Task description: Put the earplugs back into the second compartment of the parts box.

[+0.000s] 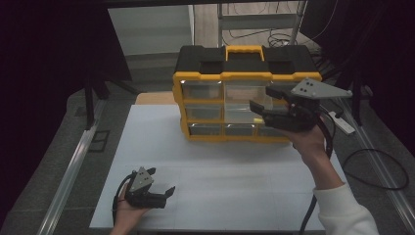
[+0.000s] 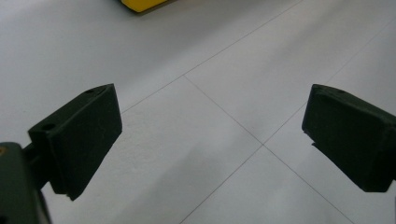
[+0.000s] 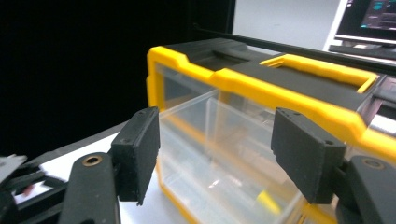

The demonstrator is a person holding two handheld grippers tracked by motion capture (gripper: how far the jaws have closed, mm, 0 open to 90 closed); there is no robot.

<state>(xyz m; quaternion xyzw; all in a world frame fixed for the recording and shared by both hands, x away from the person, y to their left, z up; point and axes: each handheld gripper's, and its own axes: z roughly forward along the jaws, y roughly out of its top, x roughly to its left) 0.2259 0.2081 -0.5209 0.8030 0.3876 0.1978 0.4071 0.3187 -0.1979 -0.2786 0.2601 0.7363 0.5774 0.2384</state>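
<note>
A yellow and black organiser box (image 1: 200, 76) with clear drawers stands at the far side of the white board (image 1: 230, 171). One clear drawer (image 1: 239, 110) in its middle row sticks out toward me. My right gripper (image 1: 260, 99) is at the box's front right, open. In the right gripper view the pulled-out clear drawer (image 3: 210, 154) lies between the gripper's (image 3: 215, 135) two jaws, and the pads stand off it. My left gripper (image 1: 162, 180) rests low on the board at the near left, open. The left gripper view has bare board between that gripper's (image 2: 210, 126) jaws.
A white power strip (image 1: 343, 123) and looping black cables (image 1: 384, 171) lie on the grey floor to the right of the board. Metal rails (image 1: 73, 161) run along both sides. A monitor (image 3: 369, 18) stands behind the box in the right gripper view.
</note>
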